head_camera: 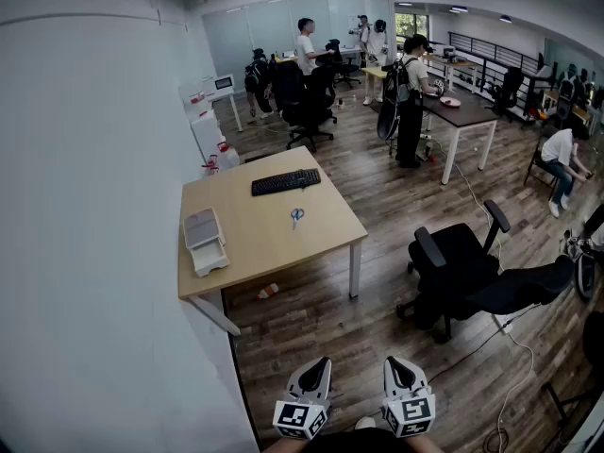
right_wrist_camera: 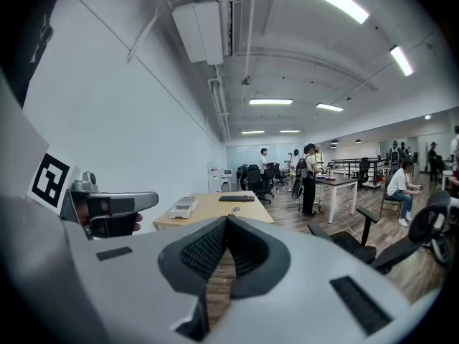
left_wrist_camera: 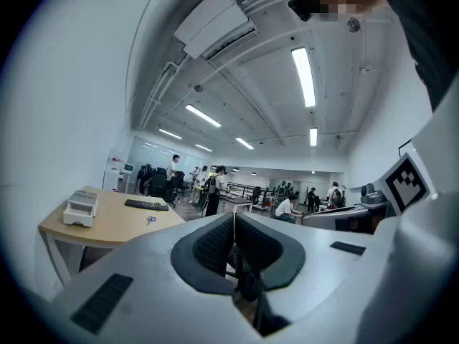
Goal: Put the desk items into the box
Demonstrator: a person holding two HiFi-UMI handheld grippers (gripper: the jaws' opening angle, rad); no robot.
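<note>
Ahead, the desk (head_camera: 247, 253) stood well apart from your left gripper (head_camera: 319, 364) and right gripper (head_camera: 394, 362), both closed and empty; the left was slightly nearer the scissors (head_camera: 296, 217).

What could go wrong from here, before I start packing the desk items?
The black chair and floor cable lie near your path to the desk: you might trip. The scissors lie flat, so jaws may slip. The white box sits near the desk's corner; a nudge could push it off.

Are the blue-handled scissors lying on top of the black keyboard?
No, the blue-handled scissors lie on the light wooden desk, apart from the black keyboard.
</note>
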